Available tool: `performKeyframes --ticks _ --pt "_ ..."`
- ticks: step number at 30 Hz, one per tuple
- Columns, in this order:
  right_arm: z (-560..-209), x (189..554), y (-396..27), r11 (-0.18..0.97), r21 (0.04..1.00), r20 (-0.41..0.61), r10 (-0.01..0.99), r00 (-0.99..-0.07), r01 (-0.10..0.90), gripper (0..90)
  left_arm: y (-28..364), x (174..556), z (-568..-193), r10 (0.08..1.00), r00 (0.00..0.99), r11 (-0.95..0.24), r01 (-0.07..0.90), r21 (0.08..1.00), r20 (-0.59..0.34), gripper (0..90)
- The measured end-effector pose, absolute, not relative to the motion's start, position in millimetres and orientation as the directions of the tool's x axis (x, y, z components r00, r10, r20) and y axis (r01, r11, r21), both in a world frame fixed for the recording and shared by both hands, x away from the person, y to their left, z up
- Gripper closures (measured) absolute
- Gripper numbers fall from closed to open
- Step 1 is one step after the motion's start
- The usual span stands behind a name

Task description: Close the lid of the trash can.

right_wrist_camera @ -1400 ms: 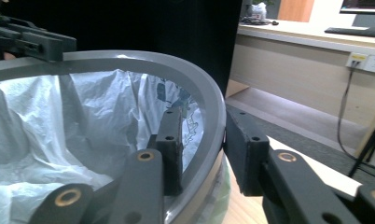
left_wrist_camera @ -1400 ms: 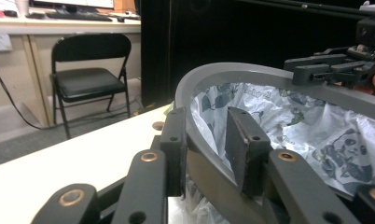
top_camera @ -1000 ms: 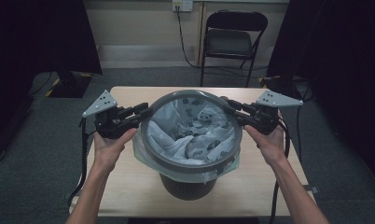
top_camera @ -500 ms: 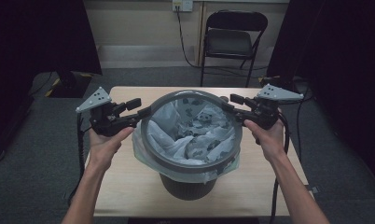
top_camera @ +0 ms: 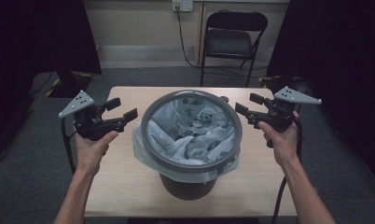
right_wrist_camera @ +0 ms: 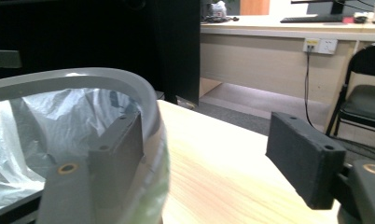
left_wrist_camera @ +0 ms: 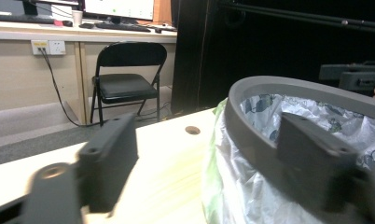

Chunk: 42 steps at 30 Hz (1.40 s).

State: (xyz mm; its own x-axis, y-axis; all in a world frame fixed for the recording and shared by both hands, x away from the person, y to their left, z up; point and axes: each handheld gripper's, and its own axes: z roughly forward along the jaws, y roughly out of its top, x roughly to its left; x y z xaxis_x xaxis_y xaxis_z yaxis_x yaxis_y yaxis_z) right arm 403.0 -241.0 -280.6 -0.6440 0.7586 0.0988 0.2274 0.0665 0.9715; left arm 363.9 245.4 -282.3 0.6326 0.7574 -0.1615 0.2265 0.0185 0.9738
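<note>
A dark bin (top_camera: 188, 186) stands mid-table, lined with a white patterned bag (top_camera: 185, 133) whose edge hangs outside. A grey ring (top_camera: 153, 105) sits around the rim over the bag. My left gripper (top_camera: 124, 108) hovers just left of the ring, open, nothing between its jaws. My right gripper (top_camera: 247, 103) hovers just right of it, open and empty too. Both sets of jaws have just been opening. In the left gripper view the left gripper (left_wrist_camera: 209, 161) stands beside the ring (left_wrist_camera: 251, 126). In the right gripper view the right gripper (right_wrist_camera: 211, 158) stands wide next to the ring (right_wrist_camera: 83, 77).
The wooden table (top_camera: 125, 186) has bare room in front of and beside the bin, and a small hole (left_wrist_camera: 192, 129) near its far edge. A black folding chair (top_camera: 232, 37) stands behind the table by the wall. Dark curtains flank both sides.
Both grippers were shut on opposite sides of the ring. They have let go, opened wide and drawn outward, the left one leftward and the right one rightward. The ring stays on the bin.
</note>
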Motion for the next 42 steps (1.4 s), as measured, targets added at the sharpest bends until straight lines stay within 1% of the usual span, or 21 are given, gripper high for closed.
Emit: performKeyframes --ticks 2,6,9,15,18,20,22,27,28,30,32,33,35,38,42 --pt "-284 403 -247 0.057 0.970 0.110 0.766 -0.633 0.237 24.1 249 362 -283 0.760 0.633 0.003 0.220 0.976 -0.145 15.2" --pt "-291 401 -258 0.048 0.966 0.120 0.786 -0.606 0.253 21.3 258 358 -289 0.778 0.616 -0.019 0.220 0.975 -0.124 15.3" --pt "-297 398 -265 0.041 0.962 0.131 0.796 -0.591 0.269 20.5 265 356 -295 0.781 0.610 -0.015 0.235 0.972 -0.135 15.4" --pt "-313 394 -276 0.033 0.957 0.143 0.812 -0.566 0.289 19.0 269 351 -316 0.834 0.547 -0.092 0.269 0.959 -0.074 15.7" --pt "-322 393 -279 0.018 0.951 0.167 0.813 -0.558 0.310 18.0 269 348 -332 0.848 0.526 -0.112 0.291 0.950 -0.061 15.6" --pt "-329 391 -280 0.005 0.949 0.178 0.816 -0.549 0.316 17.3 269 345 -341 0.852 0.519 -0.118 0.322 0.939 -0.071 15.7" --pt "-336 388 -280 0.019 0.945 0.173 0.818 -0.548 0.327 16.5 271 342 -352 0.856 0.508 -0.099 0.350 0.931 -0.100 15.8" --pt "-348 380 -280 0.047 0.940 0.152 0.829 -0.538 0.338 16.0 272 332 -370 0.860 0.502 -0.133 0.390 0.911 -0.089 15.8" --pt "-350 379 -280 0.053 0.938 0.150 0.828 -0.540 0.341 15.9 272 329 -373 0.851 0.514 -0.134 0.411 0.902 -0.108 15.8" --pt "-357 376 -280 0.053 0.933 0.156 0.832 -0.533 0.356 15.9 270 324 -377 0.856 0.505 -0.130 0.418 0.899 -0.110 16.0" --pt "-364 374 -280 0.042 0.928 0.174 0.832 -0.528 0.371 15.8 267 319 -383 0.859 0.503 -0.130 0.399 0.908 -0.098 15.9" --pt "-366 373 -280 0.039 0.926 0.179 0.831 -0.527 0.376 15.8 265 316 -386 0.857 0.504 -0.119 0.396 0.910 -0.107 16.0" --pt "-373 371 -279 0.041 0.920 0.185 0.832 -0.523 0.391 15.8 260 314 -392 0.854 0.503 -0.105 0.421 0.901 -0.136 15.9" --pt "-384 366 -278 0.046 0.913 0.187 0.834 -0.519 0.404 15.8 251 312 -406 0.853 0.511 -0.149 0.435 0.888 -0.107 15.9" --pt "-401 360 -276 0.065 0.895 0.187 0.843 -0.504 0.442 15.8 242 315 -424 0.857 0.508 -0.184 0.468 0.865 -0.092 15.9"
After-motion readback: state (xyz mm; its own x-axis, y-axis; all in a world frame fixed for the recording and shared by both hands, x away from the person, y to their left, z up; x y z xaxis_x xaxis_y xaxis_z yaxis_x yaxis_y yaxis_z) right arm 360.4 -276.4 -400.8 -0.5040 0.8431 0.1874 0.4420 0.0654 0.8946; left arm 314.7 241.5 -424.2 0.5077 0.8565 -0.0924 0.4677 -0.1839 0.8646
